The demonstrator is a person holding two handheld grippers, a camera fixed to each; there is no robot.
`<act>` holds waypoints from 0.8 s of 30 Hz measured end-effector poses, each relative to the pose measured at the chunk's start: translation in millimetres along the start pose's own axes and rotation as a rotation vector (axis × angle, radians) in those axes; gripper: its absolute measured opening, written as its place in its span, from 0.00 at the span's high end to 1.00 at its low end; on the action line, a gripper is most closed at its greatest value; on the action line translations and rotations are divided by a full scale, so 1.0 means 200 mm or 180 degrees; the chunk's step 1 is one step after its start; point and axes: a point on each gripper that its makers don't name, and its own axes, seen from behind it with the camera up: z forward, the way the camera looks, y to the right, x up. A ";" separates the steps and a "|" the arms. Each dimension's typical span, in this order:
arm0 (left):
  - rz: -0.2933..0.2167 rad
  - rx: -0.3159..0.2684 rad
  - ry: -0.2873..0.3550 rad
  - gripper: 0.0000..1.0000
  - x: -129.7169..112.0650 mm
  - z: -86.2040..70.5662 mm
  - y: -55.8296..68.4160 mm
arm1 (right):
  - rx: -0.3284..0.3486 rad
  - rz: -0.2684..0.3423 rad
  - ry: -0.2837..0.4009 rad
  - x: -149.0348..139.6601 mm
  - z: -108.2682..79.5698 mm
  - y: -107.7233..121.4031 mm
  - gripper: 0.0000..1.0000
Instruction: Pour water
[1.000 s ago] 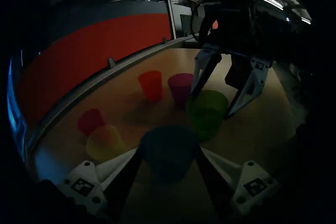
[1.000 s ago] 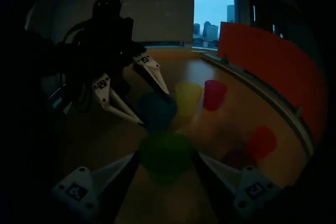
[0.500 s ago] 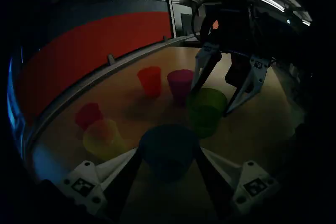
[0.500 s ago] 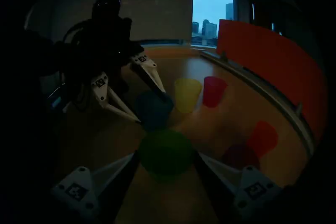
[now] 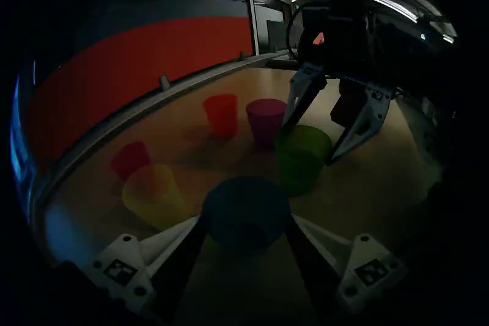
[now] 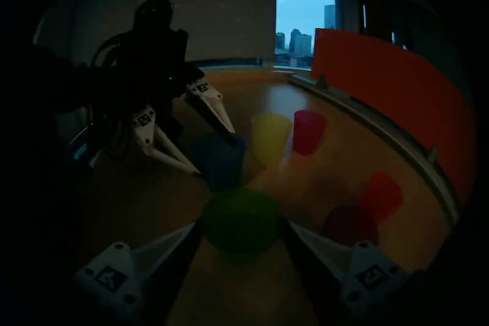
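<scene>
A blue cup [image 5: 246,213] sits between my left gripper's [image 5: 246,221] white fingers, which are shut on its sides. Beyond it, my right gripper [image 5: 305,145] is shut on a green cup [image 5: 301,158]. In the right gripper view the green cup [image 6: 241,222] fills the gap of my right gripper [image 6: 241,228], and the blue cup [image 6: 219,161] is clamped by my left gripper [image 6: 215,156] just behind it. Both cups stand upright, close together, over the wooden table [image 5: 367,185]. I cannot tell whether they touch the table or hold water.
Spare cups stand toward the red wall panel [image 5: 140,57]: yellow [image 5: 153,194], red [image 5: 130,158], orange [image 5: 221,115], purple [image 5: 265,121]. A rail [image 6: 391,133] edges the table there. A dark figure [image 6: 147,57] holds the left gripper. Lighting is dim.
Both grippers keep their cups. The views have drifted slightly: in the right gripper view the blue cup and left gripper moved a little left and away.
</scene>
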 end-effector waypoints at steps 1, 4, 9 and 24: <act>0.0000 -0.0001 -0.0004 0.13 0.00 0.00 0.00 | 0.0000 0.0004 -0.0001 0.00 0.00 0.00 0.00; 0.0011 -0.0008 -0.0032 0.13 -0.02 0.00 0.00 | -0.0001 0.0003 -0.0013 0.00 0.00 -0.01 0.00; 0.0042 -0.0004 -0.0099 0.12 -0.05 0.00 0.00 | -0.0004 -0.0010 -0.0041 -0.01 -0.01 -0.02 0.00; 0.0020 0.0048 -0.0139 0.10 -0.06 -0.04 -0.02 | -0.0064 0.0035 -0.0056 -0.06 -0.05 -0.02 0.00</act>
